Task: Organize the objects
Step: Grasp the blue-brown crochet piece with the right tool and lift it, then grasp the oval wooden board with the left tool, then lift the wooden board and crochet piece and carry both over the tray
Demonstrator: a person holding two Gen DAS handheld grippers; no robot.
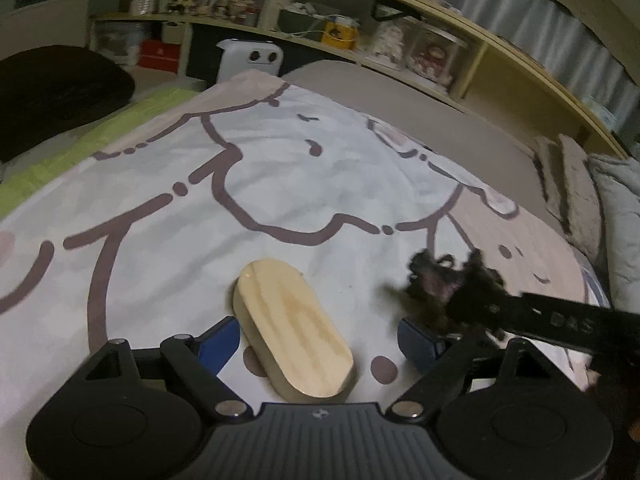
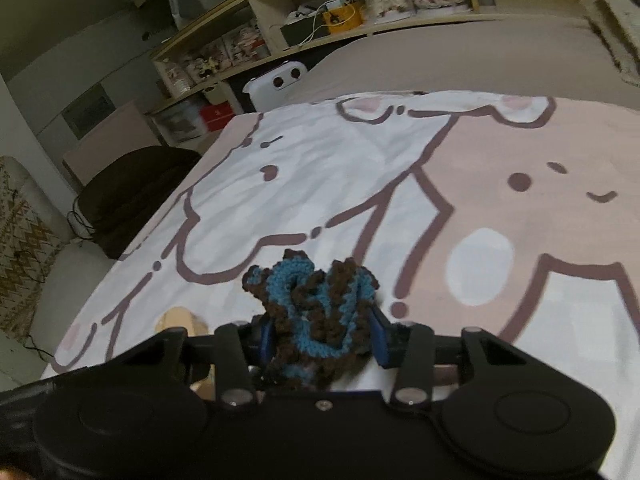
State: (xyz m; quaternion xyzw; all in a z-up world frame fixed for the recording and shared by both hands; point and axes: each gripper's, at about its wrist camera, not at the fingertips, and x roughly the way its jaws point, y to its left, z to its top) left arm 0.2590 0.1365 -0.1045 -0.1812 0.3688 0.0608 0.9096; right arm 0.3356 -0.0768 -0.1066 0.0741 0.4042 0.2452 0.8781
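An oval wooden block (image 1: 294,332) lies flat on the cartoon-print bedspread (image 1: 280,184), between the blue pads of my open left gripper (image 1: 320,344). My right gripper (image 2: 322,338) is shut on a blue and brown crocheted scrunchie (image 2: 316,300), held above the bedspread (image 2: 320,184). In the left wrist view the right gripper (image 1: 472,312) comes in from the right with the dark scrunchie (image 1: 448,284) at its tip, just right of the block. A bit of the wooden block (image 2: 180,320) shows at the left in the right wrist view.
Shelves (image 1: 360,40) with boxes and dolls run along the far wall. A white device (image 1: 250,58) stands at the bed's far end. A dark chair (image 1: 52,92) is at the left. Pillows (image 1: 580,192) lie at the right.
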